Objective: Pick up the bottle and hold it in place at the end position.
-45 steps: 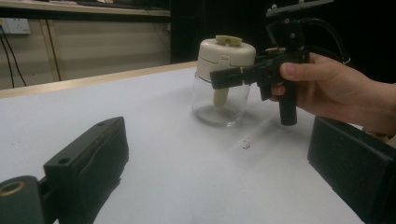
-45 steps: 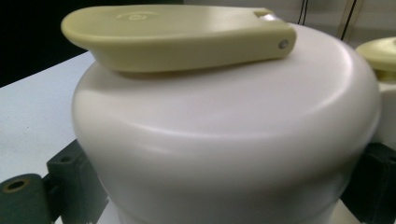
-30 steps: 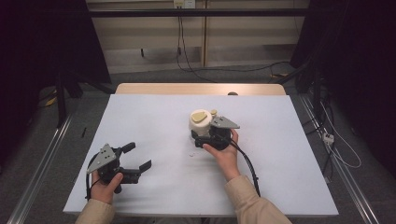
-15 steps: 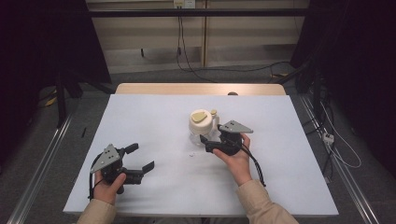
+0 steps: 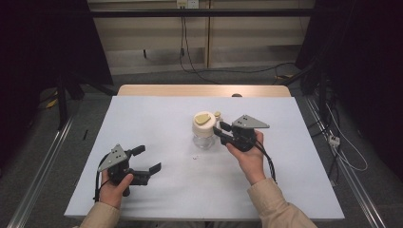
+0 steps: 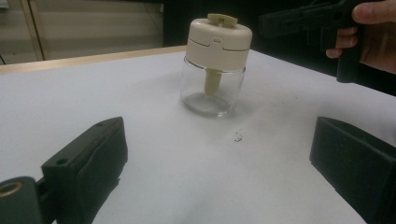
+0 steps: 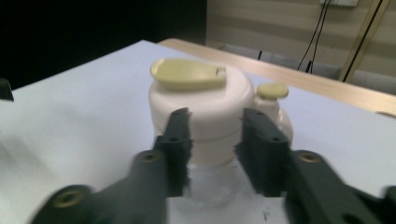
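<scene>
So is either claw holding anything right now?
No. Left claw open, empty; right claw has just been closing on nothing, clear of the jar.

My right gripper [image 7: 215,154] has just been closing its jaws, which stand in front of the cream lid [image 7: 205,109] of the glass jar [image 7: 212,184], nothing between them, apparently. A small knob [image 7: 272,91] sits just beside that lid.
</scene>
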Tool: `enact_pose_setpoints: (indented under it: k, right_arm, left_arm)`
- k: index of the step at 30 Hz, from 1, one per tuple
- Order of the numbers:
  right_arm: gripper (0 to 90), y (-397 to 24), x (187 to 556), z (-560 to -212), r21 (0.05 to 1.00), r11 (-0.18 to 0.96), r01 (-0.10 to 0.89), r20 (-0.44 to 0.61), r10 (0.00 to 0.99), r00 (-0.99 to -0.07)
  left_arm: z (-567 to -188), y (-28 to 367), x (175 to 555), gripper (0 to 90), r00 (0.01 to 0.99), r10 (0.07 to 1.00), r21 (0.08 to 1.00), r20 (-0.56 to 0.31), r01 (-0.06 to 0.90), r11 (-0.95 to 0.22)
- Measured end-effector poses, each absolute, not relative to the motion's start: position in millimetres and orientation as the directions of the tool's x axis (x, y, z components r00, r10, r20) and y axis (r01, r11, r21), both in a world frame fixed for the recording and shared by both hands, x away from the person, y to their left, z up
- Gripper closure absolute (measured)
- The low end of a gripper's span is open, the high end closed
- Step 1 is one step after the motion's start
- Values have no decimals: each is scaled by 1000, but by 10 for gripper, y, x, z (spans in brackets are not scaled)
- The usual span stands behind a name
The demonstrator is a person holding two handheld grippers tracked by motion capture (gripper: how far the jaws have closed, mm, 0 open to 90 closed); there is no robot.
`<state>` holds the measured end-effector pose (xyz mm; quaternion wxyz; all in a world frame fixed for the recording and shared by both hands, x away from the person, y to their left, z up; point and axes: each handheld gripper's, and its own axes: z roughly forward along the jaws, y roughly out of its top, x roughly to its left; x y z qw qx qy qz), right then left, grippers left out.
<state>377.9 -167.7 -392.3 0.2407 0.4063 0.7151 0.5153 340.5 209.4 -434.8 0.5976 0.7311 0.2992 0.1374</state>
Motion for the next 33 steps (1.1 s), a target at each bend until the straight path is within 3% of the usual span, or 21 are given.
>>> enact_pose_setpoints:
  k: [3, 5, 33]
  right_arm:
    - [859, -1664, 3831, -3854, 937, 145, 318, 67, 818, -571]
    - [897, -1631, 3863, -3817, 939, 143, 312, 70, 810, -582]
    - [900, -1471, 4003, -3871, 927, 129, 351, 102, 815, -570]
  left_arm:
    - [-4334, 2075, 3419, 39, 781, 602, 956, -164, 276, -98]
    - [-4325, 2061, 3431, 37, 782, 602, 955, -163, 279, -103]
    - [-4159, 1669, 3747, 32, 778, 609, 932, -154, 318, -171]
